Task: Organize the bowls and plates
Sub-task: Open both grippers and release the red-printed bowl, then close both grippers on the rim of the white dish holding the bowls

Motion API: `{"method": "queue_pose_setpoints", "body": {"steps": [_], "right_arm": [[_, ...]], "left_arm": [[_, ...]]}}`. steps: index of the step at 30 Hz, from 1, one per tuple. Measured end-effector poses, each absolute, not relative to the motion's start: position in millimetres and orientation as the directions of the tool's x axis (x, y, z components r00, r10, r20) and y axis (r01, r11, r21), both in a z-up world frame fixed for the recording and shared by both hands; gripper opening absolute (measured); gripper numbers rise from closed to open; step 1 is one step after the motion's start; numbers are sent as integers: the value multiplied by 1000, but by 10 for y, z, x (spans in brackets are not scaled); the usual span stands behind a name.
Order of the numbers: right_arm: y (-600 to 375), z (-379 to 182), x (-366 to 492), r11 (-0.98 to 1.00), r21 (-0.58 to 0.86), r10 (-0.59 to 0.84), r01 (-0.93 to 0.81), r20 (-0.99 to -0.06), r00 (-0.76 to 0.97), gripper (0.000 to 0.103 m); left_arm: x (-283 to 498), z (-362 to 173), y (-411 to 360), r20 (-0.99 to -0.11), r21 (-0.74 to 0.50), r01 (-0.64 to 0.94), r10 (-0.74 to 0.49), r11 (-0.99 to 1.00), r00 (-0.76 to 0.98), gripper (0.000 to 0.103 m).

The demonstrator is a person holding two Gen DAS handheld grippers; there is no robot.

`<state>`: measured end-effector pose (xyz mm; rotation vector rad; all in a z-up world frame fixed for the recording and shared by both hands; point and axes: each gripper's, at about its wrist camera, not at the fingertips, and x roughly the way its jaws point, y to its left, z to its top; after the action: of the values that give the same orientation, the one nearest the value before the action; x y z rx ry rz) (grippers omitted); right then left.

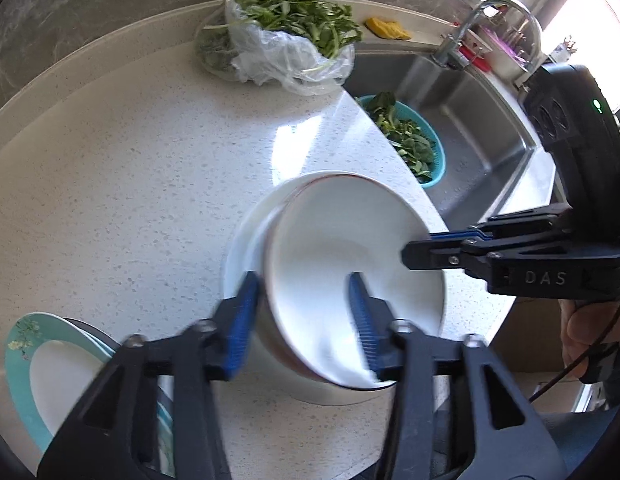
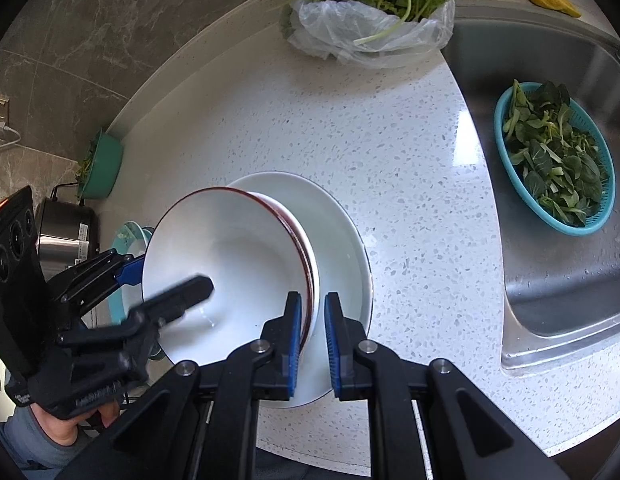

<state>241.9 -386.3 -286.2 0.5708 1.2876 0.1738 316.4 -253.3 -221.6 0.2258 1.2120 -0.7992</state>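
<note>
A white bowl with a red-brown rim (image 1: 330,256) (image 2: 238,248) stands tilted on a larger white dish (image 1: 232,264) (image 2: 342,232) on the speckled counter. My left gripper (image 1: 304,320) (image 2: 170,278) is open and straddles the bowl's near wall, one blue pad outside it and the other inside, with a wide gap. My right gripper (image 2: 313,332) (image 1: 414,252) is shut on the bowl's opposite rim. A teal-rimmed floral plate (image 1: 22,344) (image 2: 130,236) lies at the counter's left, partly hidden behind the left gripper.
The steel sink (image 2: 550,280) on the right holds a teal colander of greens (image 2: 558,160). A plastic bag of greens (image 2: 370,12) sits at the back, with a yellow sponge (image 1: 386,28) and the faucet (image 1: 506,4). A rice cooker (image 2: 66,228) and a green basin (image 2: 102,168) stand at the far left.
</note>
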Motion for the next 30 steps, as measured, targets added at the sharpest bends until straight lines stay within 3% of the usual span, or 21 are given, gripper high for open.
{"method": "queue_pose_setpoints", "body": {"steps": [1,3,12,17,20,22,24,30], "right_arm": [[-3857,-2850,2416,851,491,430,186,-855,290,14],[-3868,-2837,2408,850,493,429,188,-853,297,14],[-3863,-2750,2440,853,471,392,224,-862,320,15],[-3885,-2616,2386,845,483,389,228,-849,357,20],[-3993,-2474,2351,840,506,399,198,-822,407,50],[-4108,-2397,2374,846,507,400,163,-807,435,79],[-4187,-2372,2419,857,500,405,123,-803,438,85],[-4305,-2471,2630,894,427,445,-133,-818,365,86]], "left_arm": [[3138,-2212,-2530,-894,-250,658,-431,710,126,60],[3085,-2178,-2517,-887,-235,666,-437,708,152,82],[3171,-2032,-2282,-845,-284,662,-507,694,169,84],[3156,-1946,-2122,-831,-293,635,-519,714,200,84],[3120,-1862,-1964,-812,-326,580,-535,747,233,84],[3089,-1802,-1862,-806,-324,551,-529,769,265,84],[3041,-1762,-1716,-808,-315,488,-500,814,313,90],[2706,-1885,-1466,-847,-294,215,-358,931,393,103]]}}
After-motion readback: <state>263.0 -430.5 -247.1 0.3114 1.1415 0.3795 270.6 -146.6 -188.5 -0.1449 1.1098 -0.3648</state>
